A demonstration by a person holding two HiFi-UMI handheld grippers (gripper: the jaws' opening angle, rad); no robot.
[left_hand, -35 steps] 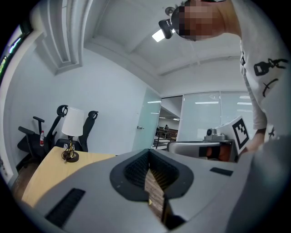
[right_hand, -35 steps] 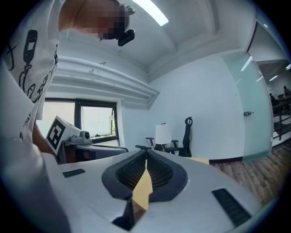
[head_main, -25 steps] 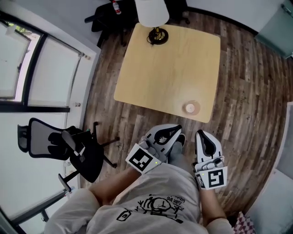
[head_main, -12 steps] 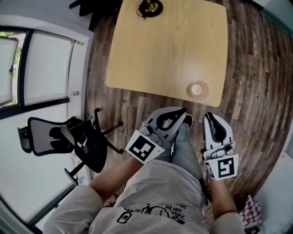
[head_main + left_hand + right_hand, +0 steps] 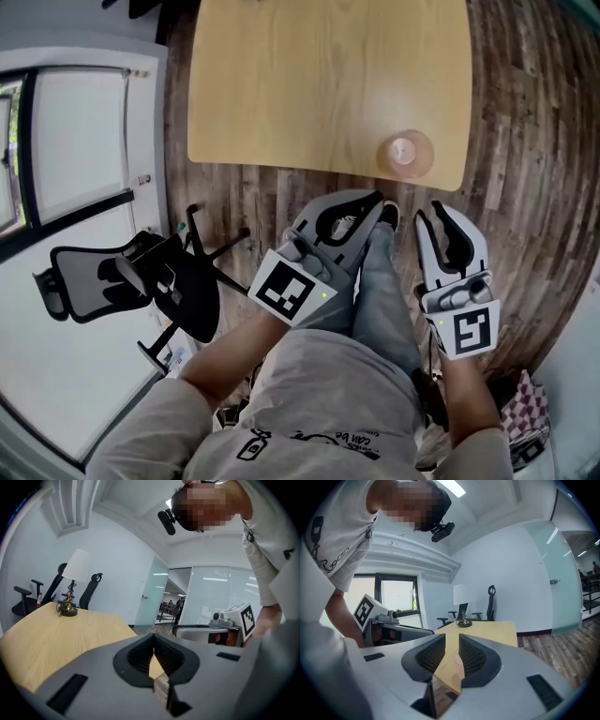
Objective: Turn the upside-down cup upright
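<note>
A translucent pinkish cup (image 5: 405,153) stands upside down on the light wooden table (image 5: 309,84), close to its near right corner. Both grippers hang in front of the person's legs, short of the table's near edge. My left gripper (image 5: 378,199) (image 5: 153,638) is shut with nothing in it, pointing toward the table. To its right, my right gripper (image 5: 428,214) (image 5: 452,637) has just been opening: a narrow gap shows between its jaws and nothing is in it. Through that gap the cup (image 5: 459,666) shows farther off on the table.
A black office chair (image 5: 141,281) stands on the wood floor at the left, beside a glass wall. A white-shaded lamp (image 5: 70,590) sits at the table's far end, with more chairs (image 5: 28,597) behind it. The person's shoe (image 5: 389,217) lies between the grippers.
Both grippers have sunk lower in front of the person. The head view has tipped downward, so the table and cup sit higher in the picture and the lamp has left it.
</note>
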